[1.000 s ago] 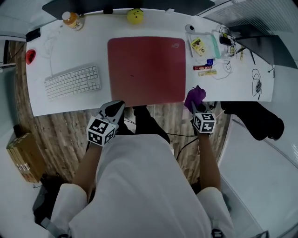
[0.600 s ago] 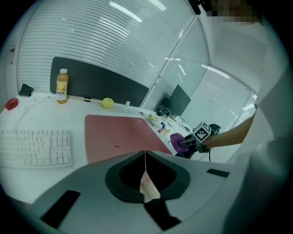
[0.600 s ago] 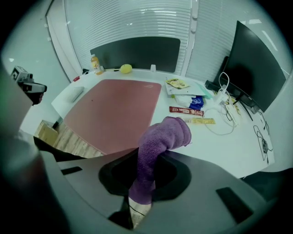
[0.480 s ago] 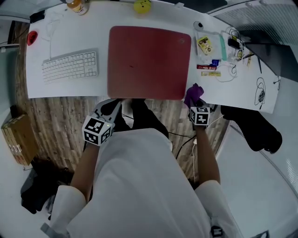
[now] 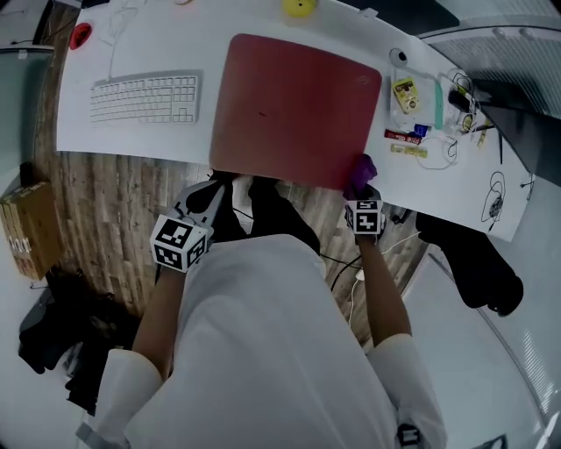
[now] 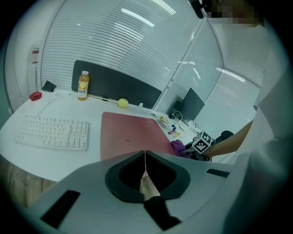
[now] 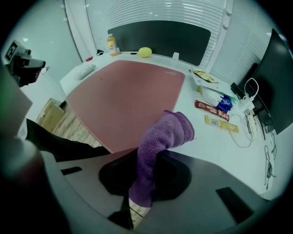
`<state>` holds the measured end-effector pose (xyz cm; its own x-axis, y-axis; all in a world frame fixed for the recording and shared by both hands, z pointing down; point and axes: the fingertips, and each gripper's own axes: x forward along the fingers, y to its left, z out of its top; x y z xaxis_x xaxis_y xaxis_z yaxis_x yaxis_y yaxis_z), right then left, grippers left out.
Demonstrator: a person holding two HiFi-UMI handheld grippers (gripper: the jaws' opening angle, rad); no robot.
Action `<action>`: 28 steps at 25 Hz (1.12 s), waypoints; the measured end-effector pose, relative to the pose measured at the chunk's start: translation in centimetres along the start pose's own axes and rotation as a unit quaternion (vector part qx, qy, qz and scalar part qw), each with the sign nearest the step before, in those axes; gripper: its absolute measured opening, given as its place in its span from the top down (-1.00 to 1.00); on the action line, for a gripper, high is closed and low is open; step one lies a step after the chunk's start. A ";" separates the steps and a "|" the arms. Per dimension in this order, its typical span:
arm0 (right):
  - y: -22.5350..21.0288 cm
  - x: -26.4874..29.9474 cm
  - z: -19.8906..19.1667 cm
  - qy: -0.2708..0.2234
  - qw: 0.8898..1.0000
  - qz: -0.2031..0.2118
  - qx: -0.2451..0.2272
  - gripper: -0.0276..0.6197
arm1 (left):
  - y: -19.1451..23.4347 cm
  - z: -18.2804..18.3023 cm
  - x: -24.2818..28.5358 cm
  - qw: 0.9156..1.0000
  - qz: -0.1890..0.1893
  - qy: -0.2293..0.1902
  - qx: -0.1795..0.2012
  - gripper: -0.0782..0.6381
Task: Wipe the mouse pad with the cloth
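Nearest first: both forearms are tucked in and bent, with both grippers short of the mouse pad's near edge.

Left gripper – jaws pressed together, nothing between them. It's off the pad's near-left corner, over the wood floor and not over the desk.

Right gripper – jaws clamped on the purple cloth. The cloth's free end flops forward over the pad's near-right corner. Can't tell if it touches the surface yet.

Key relation: the pad lies ahead and to the left of the cloth, long axis running left-right across the desk. Judgement: the right hand does the wiping, and it needs to push forward and sweep left. Wiping looks not yet begun.

Beyond that, a white keyboard sits left of the pad, snack packets and cables sit to its right, and a yellow ball-like thing and a juice bottle are past its far edge.
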<state>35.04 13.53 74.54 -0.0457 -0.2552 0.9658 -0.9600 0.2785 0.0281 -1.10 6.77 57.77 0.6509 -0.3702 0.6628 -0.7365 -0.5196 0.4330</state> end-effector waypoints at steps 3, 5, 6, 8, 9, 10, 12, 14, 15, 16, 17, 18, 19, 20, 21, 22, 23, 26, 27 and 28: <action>1.2 0.3 0.5 0.006 1.000 0.008 -0.009 0.69 | 0.1 0.0 -0.6 1.000 0.013 -0.009 -0.009 0.73; 1.7 0.7 0.7 0.008 1.000 0.008 -0.017 0.69 | 0.3 -0.1 -1.0 1.000 0.021 -0.015 -0.014 0.73; 2.0 0.8 0.9 0.007 1.000 0.009 -0.021 0.69 | 0.5 -0.1 -1.2 0.999 0.024 -0.018 -0.016 0.73; 2.9 1.0 1.5 0.006 0.999 0.015 -0.027 0.69 | 0.8 -0.2 -1.6 0.999 0.030 -0.023 -0.020 0.73; 3.4 1.0 1.7 0.006 0.999 0.019 -0.030 0.69 | 1.1 -0.2 -1.8 0.999 0.032 -0.025 -0.022 0.73; 3.8 1.1 2.0 0.008 0.999 0.022 -0.031 0.69 | 1.3 -0.3 -2.0 0.999 0.034 -0.027 -0.024 0.73; 4.7 1.0 2.5 0.012 0.999 0.026 -0.030 0.69 | 1.7 -0.3 -2.3 0.998 0.037 -0.030 -0.028 0.73; 5.4 1.3 3.0 0.012 0.999 0.031 -0.030 0.69 | 2.0 -0.3 -2.5 0.998 0.038 -0.033 -0.031 0.73; 5.8 1.5 3.3 0.011 0.999 0.035 -0.030 0.69 | 2.2 -0.3 -2.6 0.998 0.038 -0.034 -0.031 0.73; 6.2 1.7 3.6 0.010 0.999 0.038 -0.030 0.69 | 2.3 -0.3 -2.6 0.998 0.038 -0.035 -0.031 0.73; 6.6 1.8 3.9 0.008 0.999 0.041 -0.030 0.69 | 2.4 -0.3 -2.6 0.998 0.037 -0.035 -0.032 0.73; 7.1 1.9 4.2 0.007 0.999 0.044 -0.029 0.69 | 2.5 -0.4 -2.7 0.998 0.036 -0.036 -0.033 0.73; 7.5 2.0 4.6 0.006 0.999 0.046 -0.029 0.69 | 2.7 -0.4 -2.7 0.998 0.035 -0.036 -0.034 0.73; 8.0 2.1 4.9 0.005 0.998 0.049 -0.028 0.69 | 2.8 -0.5 -2.7 0.998 0.034 -0.036 -0.035 0.73; 8.6 2.2 5.3 0.004 0.998 0.052 -0.028 0.69 | 2.9 -0.5 -2.7 0.998 0.033 -0.036 -0.035 0.73; 9.2 2.2 5.7 0.003 0.998 0.056 -0.028 0.69 | 3.1 -0.6 -2.8 0.998 0.032 -0.036 -0.036 0.73; 9.9 2.3 6.2 0.002 0.998 0.060 -0.029 0.69 | 3.3 -0.6 -2.9 0.998 0.032 -0.036 -0.037 0.73; 12.1 2.5 7.7 -0.002 0.997 0.073 -0.035 0.69 | 4.0 -0.7 -3.1 0.998 0.031 -0.037 -0.041 0.73; 12.8 2.5 8.2 -0.004 0.996 0.076 -0.037 0.69 | 4.2 -0.8 -3.2 0.998 0.030 -0.037 -0.042 0.73; 13.4 2.6 8.6 -0.005 0.996 0.079 -0.038 0.69 | 4.4 -0.9 -3.2 0.998 0.029 -0.036 -0.043 0.73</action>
<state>19.65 8.63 75.25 -0.1973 -0.2126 0.9570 -0.9171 0.3849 -0.1036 -6.58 6.34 58.07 0.6158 -0.4542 0.6438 -0.7846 -0.4284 0.4483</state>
